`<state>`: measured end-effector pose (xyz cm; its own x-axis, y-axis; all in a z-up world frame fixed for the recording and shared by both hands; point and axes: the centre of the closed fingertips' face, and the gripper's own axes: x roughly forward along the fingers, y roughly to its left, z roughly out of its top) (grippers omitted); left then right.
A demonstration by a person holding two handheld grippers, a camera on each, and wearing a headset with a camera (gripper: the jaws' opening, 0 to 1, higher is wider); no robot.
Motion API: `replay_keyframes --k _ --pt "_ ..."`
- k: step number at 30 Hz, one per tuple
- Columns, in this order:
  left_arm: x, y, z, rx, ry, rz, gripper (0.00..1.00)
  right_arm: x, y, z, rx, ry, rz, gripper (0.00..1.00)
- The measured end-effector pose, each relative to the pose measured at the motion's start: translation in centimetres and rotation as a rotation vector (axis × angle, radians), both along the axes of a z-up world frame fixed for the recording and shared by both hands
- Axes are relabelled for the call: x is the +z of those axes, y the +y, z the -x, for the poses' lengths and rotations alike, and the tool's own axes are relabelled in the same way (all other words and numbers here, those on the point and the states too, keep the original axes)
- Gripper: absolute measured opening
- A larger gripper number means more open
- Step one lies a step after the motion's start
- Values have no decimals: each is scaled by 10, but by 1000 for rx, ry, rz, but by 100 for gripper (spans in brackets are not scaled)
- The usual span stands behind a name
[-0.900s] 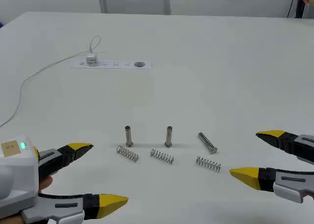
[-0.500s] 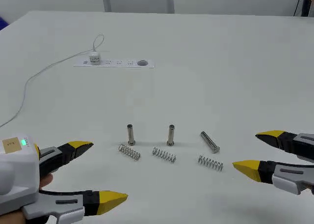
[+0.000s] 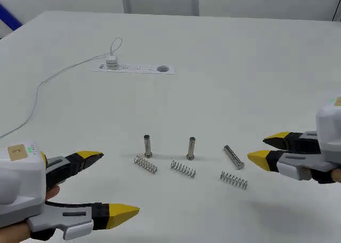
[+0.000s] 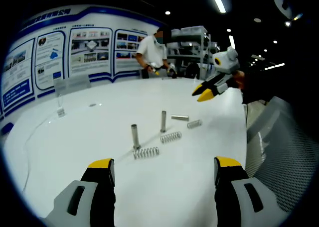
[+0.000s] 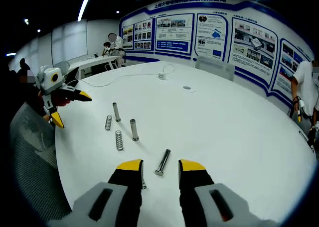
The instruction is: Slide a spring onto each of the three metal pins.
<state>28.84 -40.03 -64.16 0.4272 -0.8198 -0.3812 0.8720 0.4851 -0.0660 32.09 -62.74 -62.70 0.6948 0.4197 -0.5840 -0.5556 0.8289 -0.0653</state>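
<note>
three pins [image 3: 191, 147] on white table [image 3: 240, 67], poster-lined wall [image 5: 199, 33] behind

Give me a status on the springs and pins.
Done: nothing. The left spring, middle spring and right spring all lie on the table, none on a pin. In hand: nothing; the left gripper and right gripper are open and empty, the right near the lying right pin. Left: all three, with left pin and middle pin upright.

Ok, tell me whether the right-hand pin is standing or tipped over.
Tipped over: the right-hand pin lies flat on the table, its length showing, while the left pin and middle pin stand upright.
</note>
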Motion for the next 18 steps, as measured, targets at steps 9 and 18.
replay_keyframes --k 9,18 --pt "-2 -2 2 -11 7 -1 82 -23 11 -28 -27 92 86 19" --pt "-3 -3 3 -16 14 7 82 -47 16 -44 -52 179 137 15"
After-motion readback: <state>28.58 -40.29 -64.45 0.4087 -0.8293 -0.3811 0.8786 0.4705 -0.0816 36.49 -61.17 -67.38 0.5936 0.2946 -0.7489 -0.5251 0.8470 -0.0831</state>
